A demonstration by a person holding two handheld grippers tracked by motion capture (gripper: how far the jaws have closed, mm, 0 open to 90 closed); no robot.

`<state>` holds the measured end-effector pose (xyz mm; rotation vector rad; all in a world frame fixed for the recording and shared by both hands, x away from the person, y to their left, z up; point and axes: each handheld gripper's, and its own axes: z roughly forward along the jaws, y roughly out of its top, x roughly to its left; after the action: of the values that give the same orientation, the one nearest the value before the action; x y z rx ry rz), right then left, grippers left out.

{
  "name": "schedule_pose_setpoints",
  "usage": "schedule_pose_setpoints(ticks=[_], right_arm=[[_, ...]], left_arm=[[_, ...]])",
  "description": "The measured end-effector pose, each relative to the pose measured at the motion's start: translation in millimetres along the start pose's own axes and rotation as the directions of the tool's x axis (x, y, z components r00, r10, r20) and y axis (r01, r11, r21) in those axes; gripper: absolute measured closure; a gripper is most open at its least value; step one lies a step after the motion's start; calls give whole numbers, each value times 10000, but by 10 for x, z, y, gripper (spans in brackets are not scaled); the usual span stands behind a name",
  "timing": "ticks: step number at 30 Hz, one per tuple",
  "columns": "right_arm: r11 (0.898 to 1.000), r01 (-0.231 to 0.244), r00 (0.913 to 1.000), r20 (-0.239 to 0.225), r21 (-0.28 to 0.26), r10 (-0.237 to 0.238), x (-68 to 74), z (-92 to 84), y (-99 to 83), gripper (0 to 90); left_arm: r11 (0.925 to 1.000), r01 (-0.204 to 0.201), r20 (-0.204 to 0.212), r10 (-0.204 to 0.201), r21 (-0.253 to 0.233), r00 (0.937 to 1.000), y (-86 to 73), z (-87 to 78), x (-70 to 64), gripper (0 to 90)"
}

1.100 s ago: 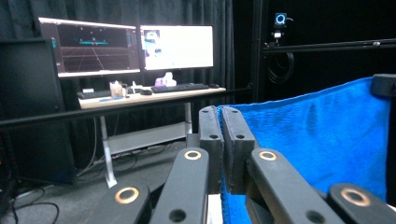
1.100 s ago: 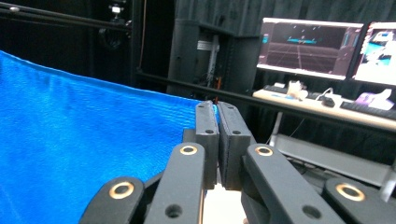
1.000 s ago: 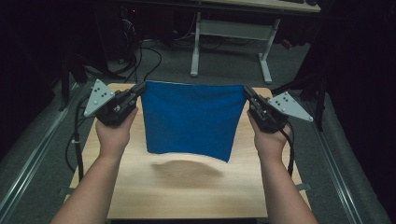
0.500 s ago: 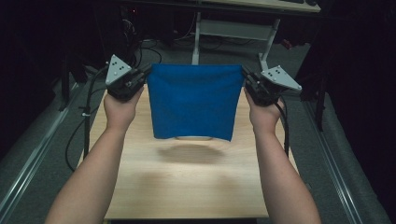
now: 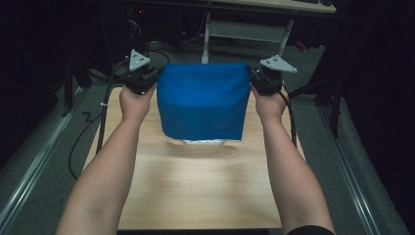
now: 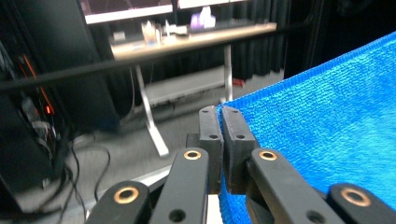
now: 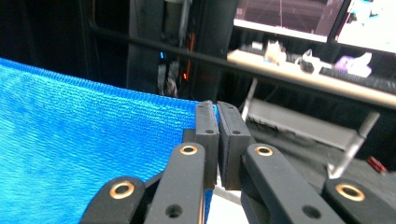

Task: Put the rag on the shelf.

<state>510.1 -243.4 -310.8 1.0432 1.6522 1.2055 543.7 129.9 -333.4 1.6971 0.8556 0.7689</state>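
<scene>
A blue cloth (image 5: 203, 100) hangs stretched in the air over the far part of the wooden table (image 5: 205, 191). My left gripper (image 5: 152, 77) is shut on its upper left corner and my right gripper (image 5: 252, 78) is shut on its upper right corner. In the left gripper view the jaws (image 6: 221, 122) pinch the cloth's (image 6: 322, 135) corner. In the right gripper view the jaws (image 7: 215, 119) clamp the other corner of the cloth (image 7: 84, 149). Under the cloth's lower edge a pale thing (image 5: 203, 142) lies on the table, mostly hidden.
A person's two forearms reach in from the bottom. Beyond the table stands a desk with white legs (image 5: 208, 29) and cables (image 5: 98, 122) run along the floor at the left. Dark floor and rails flank the table on both sides.
Both grippers have carried the cloth farther away from the person, toward the table's far edge. The cloth's lower edge has moved with them.
</scene>
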Motion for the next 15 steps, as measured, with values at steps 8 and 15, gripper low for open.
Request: schedule_pose_setpoints(ticks=[8,15], right_arm=[[9940,-18,9999,-125,1097,32,-6,193,-346,888],[9802,286,9988,-440,1958,-204,50,275,-642,888]], left_arm=[[9908,323,306,-366,1313,9989,-400,210,-35,879],[9713,561,738,-750,2312,9944,-752,281,-50,879]])
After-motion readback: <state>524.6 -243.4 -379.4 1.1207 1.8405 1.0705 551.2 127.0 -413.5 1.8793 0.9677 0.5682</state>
